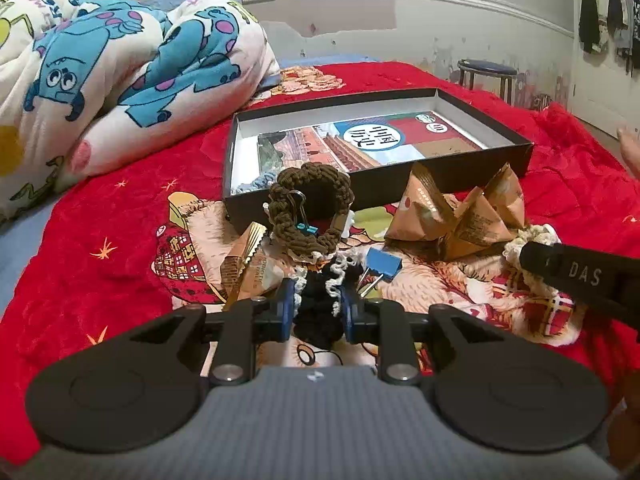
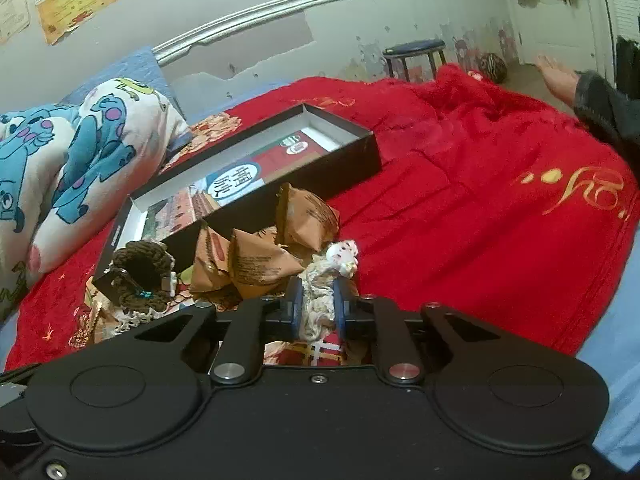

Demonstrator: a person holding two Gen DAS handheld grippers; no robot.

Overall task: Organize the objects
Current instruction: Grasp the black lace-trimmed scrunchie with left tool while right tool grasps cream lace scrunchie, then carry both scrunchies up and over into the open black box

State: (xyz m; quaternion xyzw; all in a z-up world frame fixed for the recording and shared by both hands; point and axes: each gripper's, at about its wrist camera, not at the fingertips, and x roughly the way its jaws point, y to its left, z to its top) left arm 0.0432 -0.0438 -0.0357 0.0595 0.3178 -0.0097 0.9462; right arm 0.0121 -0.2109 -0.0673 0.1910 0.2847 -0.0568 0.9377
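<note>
The left gripper (image 1: 318, 304) pinches a black scrunchie (image 1: 320, 300) on the red blanket (image 1: 120, 208), just before the open black box (image 1: 380, 196). The right gripper (image 2: 316, 306) clamps a cream scrunchie (image 2: 320, 300) beside brown packets (image 2: 256, 264); bare blanket spreads rightward

Left gripper (image 1: 318, 300) body: showing a grey ribbed housing nearest the camera, with a small white mark at its far edge.
Left gripper arms: spreading as black linkages with round discs at left and right; silver pivot screws sitting on top.
Left gripper pads (image 1: 285, 308): showing blue.
Right gripper (image 2: 316, 306) body: showing an all-black smooth housing, screws at the near corners, one silver stud at centre.
Right gripper pivots: showing one silver, one reddish.
Right gripper shell, seen from the left wrist: carrying pale letters "DAS".
Sleeve (image 2: 604, 108): appearing dark grey, far right.
</note>
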